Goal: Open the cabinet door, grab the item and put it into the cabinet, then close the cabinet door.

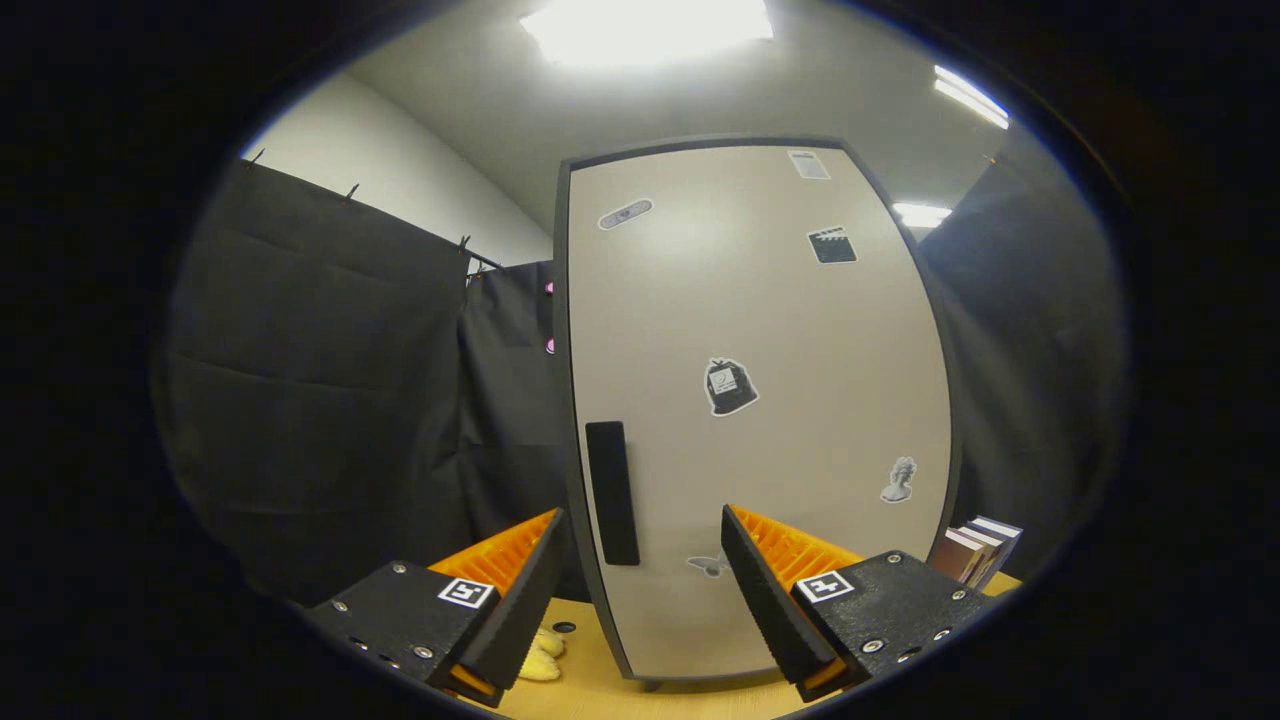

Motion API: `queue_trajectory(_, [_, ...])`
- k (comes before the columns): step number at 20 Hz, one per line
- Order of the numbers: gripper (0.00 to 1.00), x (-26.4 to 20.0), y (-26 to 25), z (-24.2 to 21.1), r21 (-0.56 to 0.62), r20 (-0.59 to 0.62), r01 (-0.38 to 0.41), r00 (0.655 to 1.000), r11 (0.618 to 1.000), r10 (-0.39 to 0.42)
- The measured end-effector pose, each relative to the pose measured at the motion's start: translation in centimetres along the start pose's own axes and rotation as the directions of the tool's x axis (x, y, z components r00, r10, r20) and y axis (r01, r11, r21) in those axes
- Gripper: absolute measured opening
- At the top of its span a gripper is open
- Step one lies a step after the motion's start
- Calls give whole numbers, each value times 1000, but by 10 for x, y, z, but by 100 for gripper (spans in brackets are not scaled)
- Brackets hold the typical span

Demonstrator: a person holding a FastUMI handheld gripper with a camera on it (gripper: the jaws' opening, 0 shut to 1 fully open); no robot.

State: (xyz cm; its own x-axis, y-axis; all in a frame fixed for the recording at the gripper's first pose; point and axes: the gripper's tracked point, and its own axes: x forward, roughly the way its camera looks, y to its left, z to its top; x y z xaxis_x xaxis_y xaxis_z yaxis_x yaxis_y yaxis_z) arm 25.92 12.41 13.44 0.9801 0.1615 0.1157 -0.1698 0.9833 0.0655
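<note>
Gripper view: the cabinet door (760, 400) was seen shut, the gripper (640, 545) spread wide and empty near its handle (611, 492), which probably needed grabbing next.

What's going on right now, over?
Gripper open, nothing held. Cabinet door shut, its dark handle just beyond the fingers. Yellow item on table by the cabinet's foot. Nothing blocking.
</note>
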Motion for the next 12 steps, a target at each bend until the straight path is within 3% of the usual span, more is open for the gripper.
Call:
queue_trajectory(4, [92, 38, 8, -12, -29, -41, -1, 999, 1000, 0])
queue_trajectory(8, [85, 73, 11, -32, -45, -109, 10, 994, 999, -14])
queue_trajectory(10, [77, 88, 10, -39, -54, -141, 20, 990, 998, -27])
queue_trajectory(12, [57, 94, 17, -54, -41, -207, -1, 978, 999, -8])
